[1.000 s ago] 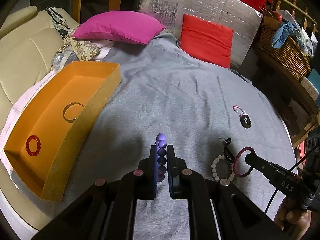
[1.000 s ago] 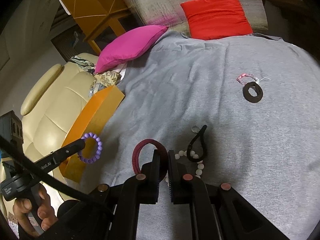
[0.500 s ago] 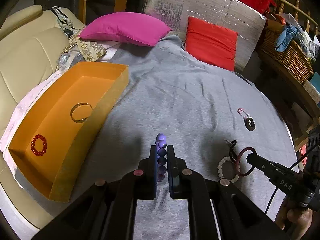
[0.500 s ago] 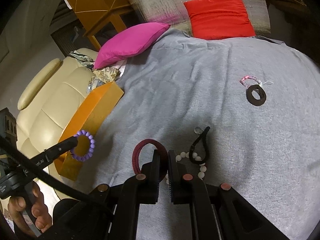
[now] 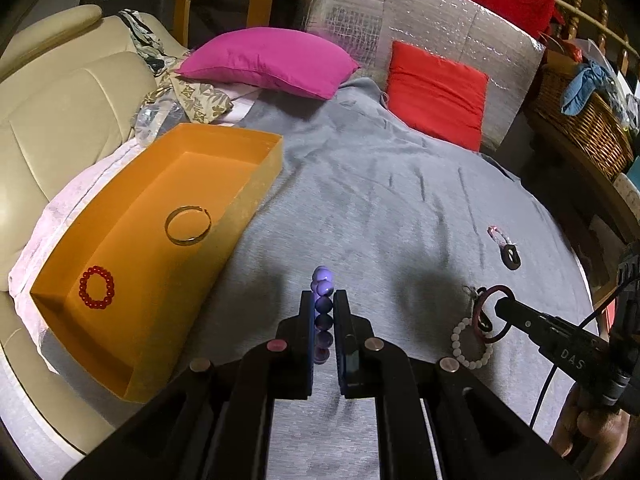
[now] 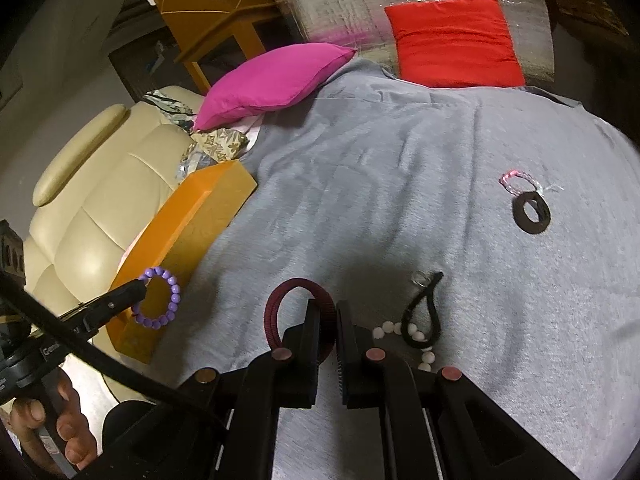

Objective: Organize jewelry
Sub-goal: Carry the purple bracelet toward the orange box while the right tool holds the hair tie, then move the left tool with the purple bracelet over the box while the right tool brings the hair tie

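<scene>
Your left tool (image 5: 323,300) pinches a purple bead bracelet (image 5: 323,286) edge-on above the grey blanket (image 5: 380,200), just right of the orange box (image 5: 256,184); from the right wrist it hangs as a full ring before the box's near corner. Your right tool (image 6: 328,312) is pressed together on a maroon ring (image 6: 280,300), held over the blanket. Inside the box lie a gold bangle (image 5: 188,225) and a red bead bracelet (image 5: 97,287), well apart. On the blanket near the right tool rest a white bead bracelet (image 5: 470,344) and a black loop (image 6: 422,316) lying across it; farther off, a pink band (image 6: 516,182) touches a black ring (image 6: 532,214). The blanket is creased and covers a bed, with a magenta pillow (image 5: 272,60) and a red cushion (image 5: 436,94) at its head against a silver padded sheet (image 5: 432,24). A cream sofa (image 5: 52,112) stands beside the box, and a wicker basket (image 5: 584,128) sits at the right.
</scene>
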